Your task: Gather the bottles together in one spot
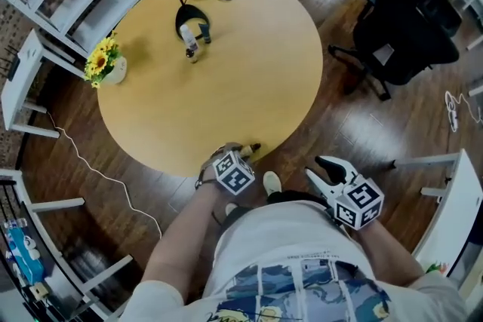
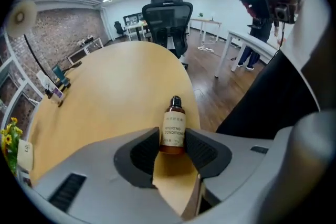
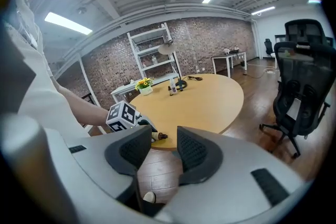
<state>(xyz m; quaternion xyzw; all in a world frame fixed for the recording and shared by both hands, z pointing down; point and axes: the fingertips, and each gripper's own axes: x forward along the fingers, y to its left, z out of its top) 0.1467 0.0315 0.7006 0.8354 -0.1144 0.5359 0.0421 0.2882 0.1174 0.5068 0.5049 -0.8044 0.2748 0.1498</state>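
Amber bottle (image 2: 173,124) pinched at base between left tool (image 2: 173,138) tips; right tool (image 3: 164,145) half-open, empty. Risks slipping off desk (image 2: 105,97) edge alongside.

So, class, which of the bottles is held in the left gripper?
The amber bottle with a black cap, clamped in the left gripper at the table's near edge. The other bottles stand across the table by the lamp base.
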